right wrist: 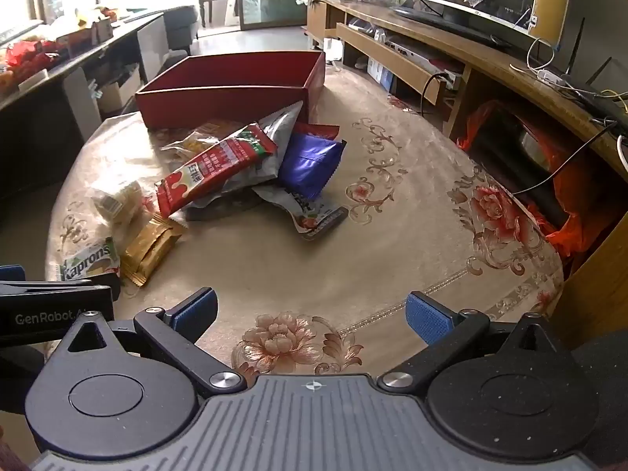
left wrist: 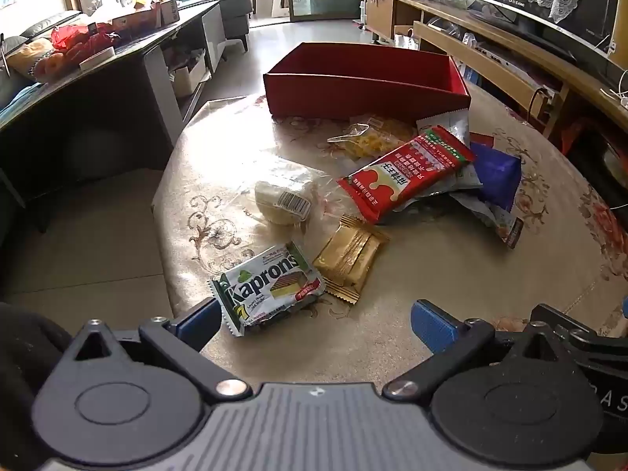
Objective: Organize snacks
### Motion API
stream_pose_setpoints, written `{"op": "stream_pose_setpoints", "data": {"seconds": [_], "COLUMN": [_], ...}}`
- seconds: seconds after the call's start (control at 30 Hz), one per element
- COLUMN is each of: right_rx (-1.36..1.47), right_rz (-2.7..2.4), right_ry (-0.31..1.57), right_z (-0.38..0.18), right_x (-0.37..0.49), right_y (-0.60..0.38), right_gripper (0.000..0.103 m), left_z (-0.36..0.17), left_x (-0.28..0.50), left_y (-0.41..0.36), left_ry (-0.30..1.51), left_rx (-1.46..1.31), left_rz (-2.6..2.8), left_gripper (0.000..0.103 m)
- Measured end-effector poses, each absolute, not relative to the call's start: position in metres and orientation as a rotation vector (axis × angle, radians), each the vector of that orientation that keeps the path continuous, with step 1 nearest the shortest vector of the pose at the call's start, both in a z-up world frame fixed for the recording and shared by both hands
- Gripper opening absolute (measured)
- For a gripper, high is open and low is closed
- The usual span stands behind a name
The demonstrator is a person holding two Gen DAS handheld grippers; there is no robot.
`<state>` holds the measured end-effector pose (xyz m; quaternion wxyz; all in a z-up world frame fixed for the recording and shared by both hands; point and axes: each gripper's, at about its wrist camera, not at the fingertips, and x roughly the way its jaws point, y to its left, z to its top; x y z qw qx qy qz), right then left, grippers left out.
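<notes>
An empty red box [left wrist: 365, 94] [right wrist: 219, 96] stands at the far side of the round table. In front of it lies a loose heap of snacks: a red packet [left wrist: 408, 172] [right wrist: 212, 165], a blue packet [left wrist: 496, 174] [right wrist: 310, 163], a clear bag with yellow pieces [left wrist: 373, 139]. Nearer are a clear-wrapped white cake [left wrist: 282, 200], a gold packet [left wrist: 347, 261] [right wrist: 151, 251] and a Kaprons wafer packet [left wrist: 271, 288] [right wrist: 92, 261]. My left gripper [left wrist: 316, 324] is open just short of the wafer packet. My right gripper [right wrist: 312, 316] is open over bare tablecloth.
A floral cloth covers the table [right wrist: 392, 243]. A dark side table [left wrist: 98, 74] with red bags stands to the left, a wooden TV cabinet [right wrist: 471, 55] with cables to the right. The left gripper's body [right wrist: 55, 310] shows at the left edge of the right wrist view.
</notes>
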<state>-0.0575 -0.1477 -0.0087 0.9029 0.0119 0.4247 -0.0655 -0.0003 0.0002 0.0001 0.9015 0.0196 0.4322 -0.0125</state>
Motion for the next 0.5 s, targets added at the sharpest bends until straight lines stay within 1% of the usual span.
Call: {"op": "stream_pose_setpoints", "data": {"seconds": [0.5], "right_rx": [0.032], "right_rz": [-0.133], "right_ry": [0.881], "right_z": [-0.0127], "right_x": [-0.0567], "right_y": [-0.1493], "right_gripper": [0.103], "left_z": [-0.0031], "left_x": [0.0015], "left_y": [0.0015], "left_ry": [0.911], "left_rx": [0.045], "left_rz": [-0.026], "left_gripper": [0.101]}}
